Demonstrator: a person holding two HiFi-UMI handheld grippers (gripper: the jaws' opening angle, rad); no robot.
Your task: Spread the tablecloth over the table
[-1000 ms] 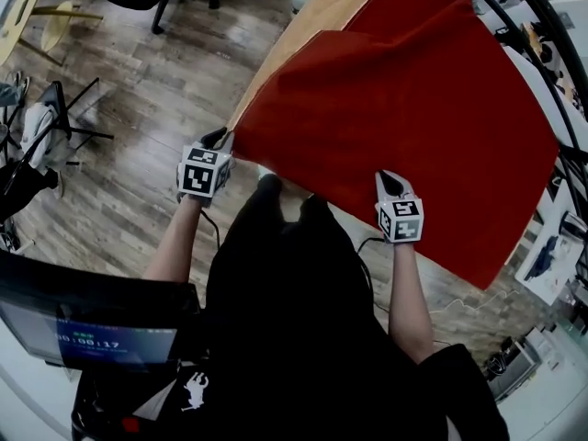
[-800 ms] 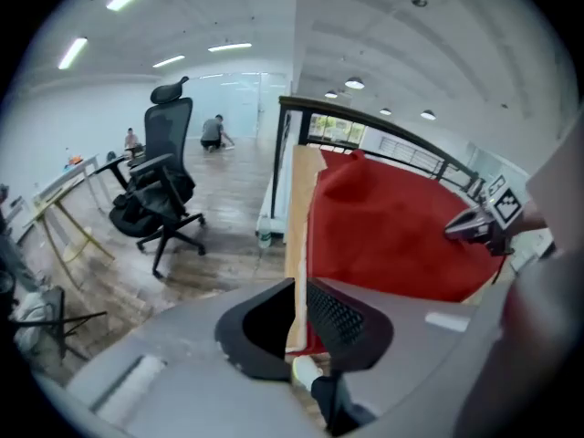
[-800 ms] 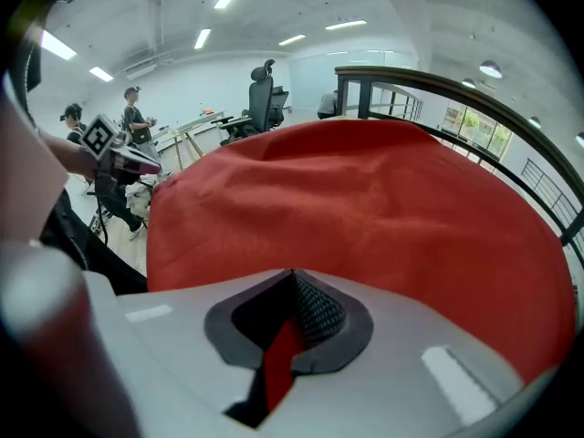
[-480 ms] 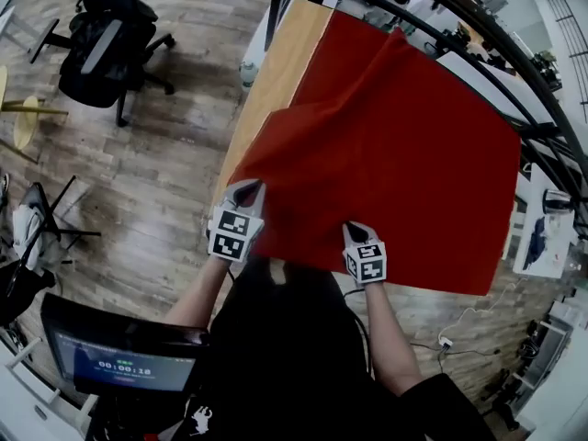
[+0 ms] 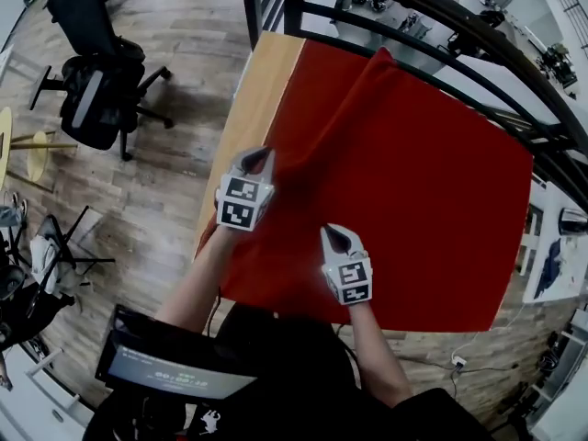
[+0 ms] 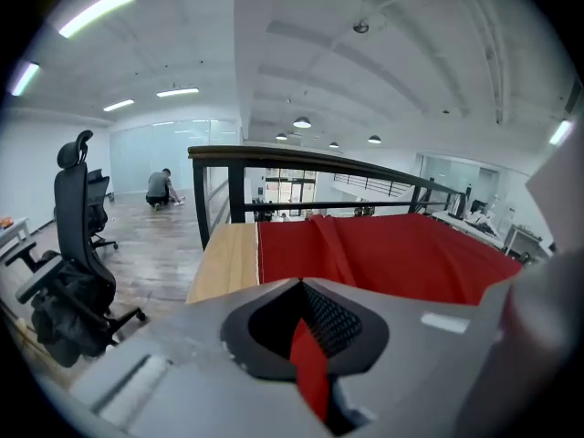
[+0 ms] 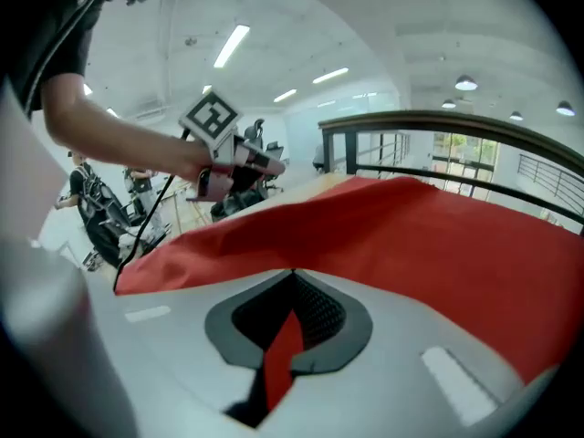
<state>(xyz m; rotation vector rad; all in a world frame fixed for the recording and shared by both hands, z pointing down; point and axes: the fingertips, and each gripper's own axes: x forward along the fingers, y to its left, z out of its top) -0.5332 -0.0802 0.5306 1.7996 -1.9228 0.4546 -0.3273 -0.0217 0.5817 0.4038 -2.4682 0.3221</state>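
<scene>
1. Upper left of the head view: black office chair [image 5: 96, 99] standing on the plank floor [image 5: 175, 200].
2. Lower left: dark monitor [image 5: 175, 370], seen from above, close to the person's torso.
3. Left of centre: bare wooden strip of the table [image 5: 246, 108], uncovered along the cloth's left edge and running toward the top of the frame.
4. Just right of that strip: left hand-held gripper [image 5: 259, 157], marker cube facing the camera and tips pointing up-frame. Jaws pressed together on a fold of the red tablecloth [image 5: 423, 200]. In the left gripper view, a thin red strip of cloth pinched between the pads.
5. Centre, lower down: right hand-held gripper [image 5: 338, 237], also pointing up-frame. Jaws closed on the same cloth, again with a red sliver caught between the pads in the right gripper view.
6. Centre to right: tablecloth covering most of the table. A raised ridge runs from near the left hand-held gripper toward the upper centre, and the near part is lifted at the two grips.
7. Upper right: dark railing [image 5: 441, 26] curving past the far side of the table.
</scene>
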